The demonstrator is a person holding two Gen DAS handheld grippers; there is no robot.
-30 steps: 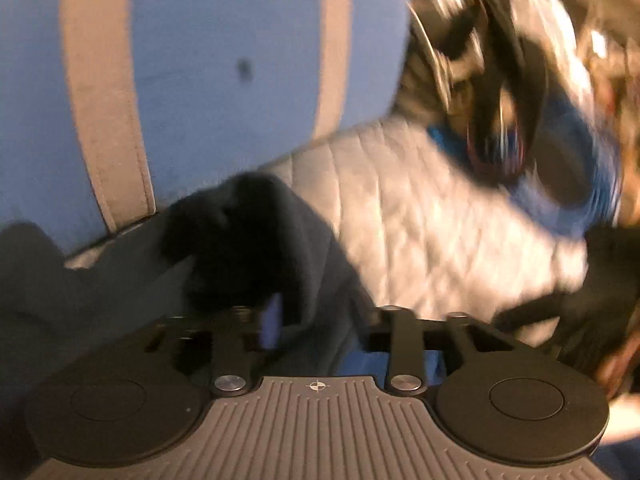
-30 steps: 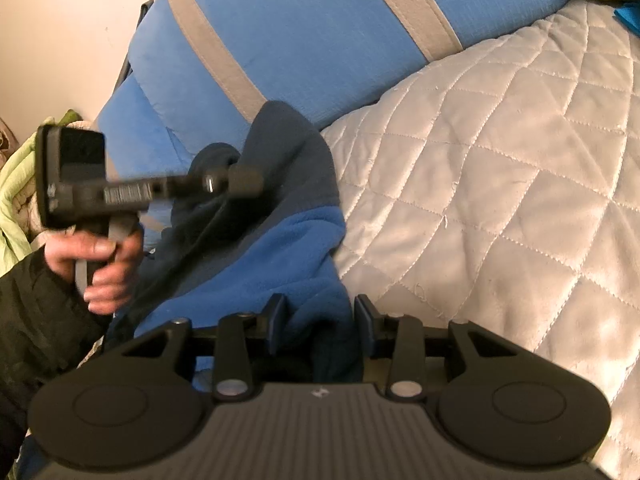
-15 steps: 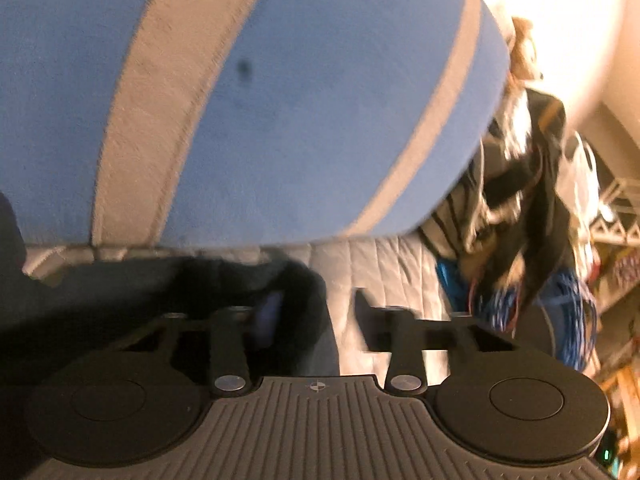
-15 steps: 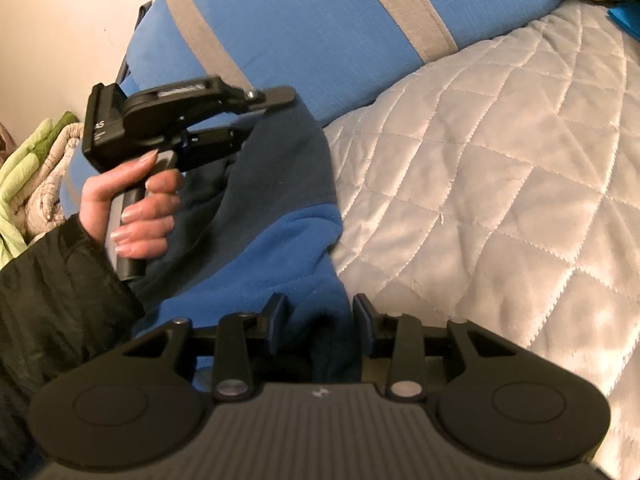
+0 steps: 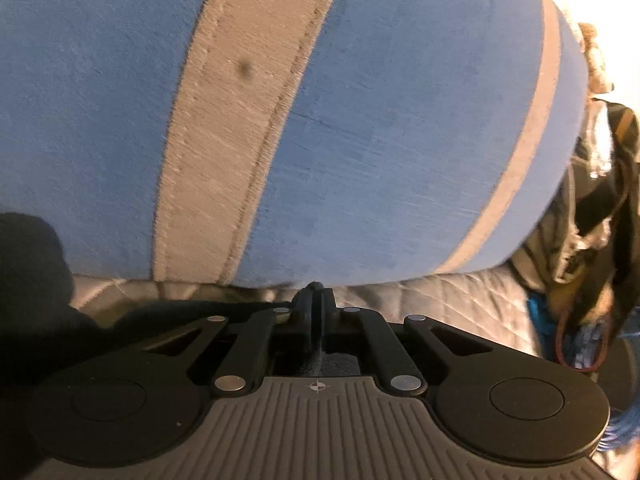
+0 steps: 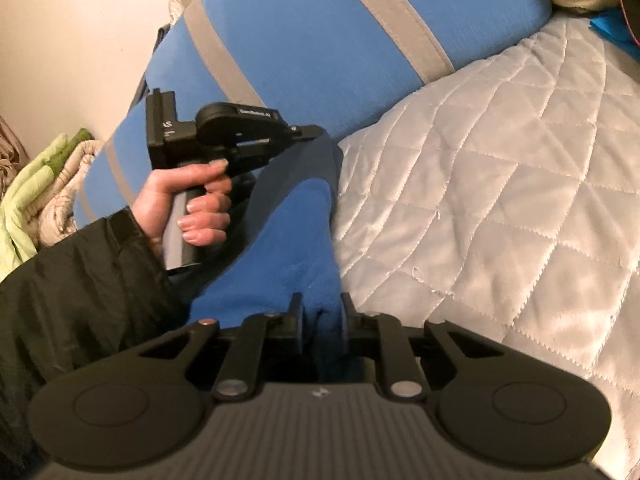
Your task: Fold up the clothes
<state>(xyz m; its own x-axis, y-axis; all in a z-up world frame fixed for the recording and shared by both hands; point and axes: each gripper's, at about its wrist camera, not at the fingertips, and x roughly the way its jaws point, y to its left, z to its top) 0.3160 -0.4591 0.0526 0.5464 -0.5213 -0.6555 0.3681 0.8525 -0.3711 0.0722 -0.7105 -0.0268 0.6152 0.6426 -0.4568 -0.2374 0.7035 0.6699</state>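
Note:
A fleece garment (image 6: 288,216), bright blue with a navy end, lies stretched along the edge of the white quilt (image 6: 500,180). My right gripper (image 6: 321,314) is shut on its blue end, with fleece bunched between the fingers. A hand (image 6: 188,184) holds my left gripper (image 6: 310,132), whose tip meets the navy end against the cushion. In the left wrist view the left gripper (image 5: 316,304) has its fingers pressed together, and a small nub of dark cloth (image 5: 313,287) pokes out at the tip.
A large blue cushion (image 5: 360,120) with grey stripes fills the left wrist view and runs behind the garment (image 6: 320,20). A black sleeve (image 6: 80,280) crosses the lower left. Green and pale cloths (image 6: 36,184) lie at far left. Dark clutter (image 5: 592,240) sits right of the cushion.
The left gripper has closed from open onto the navy end and moved up against the cushion. The garment now lies pulled out straighter between the two grippers. The right gripper has stayed put.

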